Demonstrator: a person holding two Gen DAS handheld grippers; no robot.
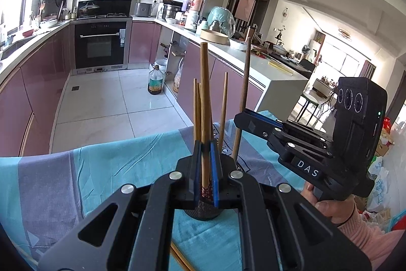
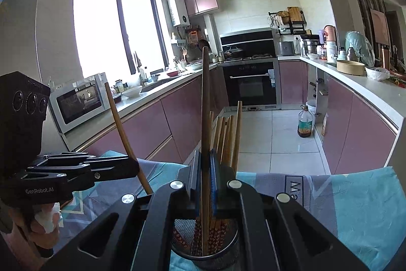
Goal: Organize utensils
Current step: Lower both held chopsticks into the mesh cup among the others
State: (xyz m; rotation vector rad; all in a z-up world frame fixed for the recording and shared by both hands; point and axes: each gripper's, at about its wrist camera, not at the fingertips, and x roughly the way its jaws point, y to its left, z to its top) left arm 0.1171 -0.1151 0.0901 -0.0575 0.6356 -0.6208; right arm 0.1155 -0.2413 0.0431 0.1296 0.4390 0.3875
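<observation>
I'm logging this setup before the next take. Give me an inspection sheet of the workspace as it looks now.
Surface: table under a blue and grey cloth.
Job's things: mesh holder with chopsticks standing in it.
Clutter: one chopstick lying on the cloth.
Grippers: left gripper shut on a chopstick; right gripper shut on a darker chopstick over the holder.
Cables: nothing seen.
Surroundings: kitchen, oven, oil bottle on the floor.

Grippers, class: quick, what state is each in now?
Left gripper: closed on a light chopstick.
Right gripper: closed on a dark chopstick.
</observation>
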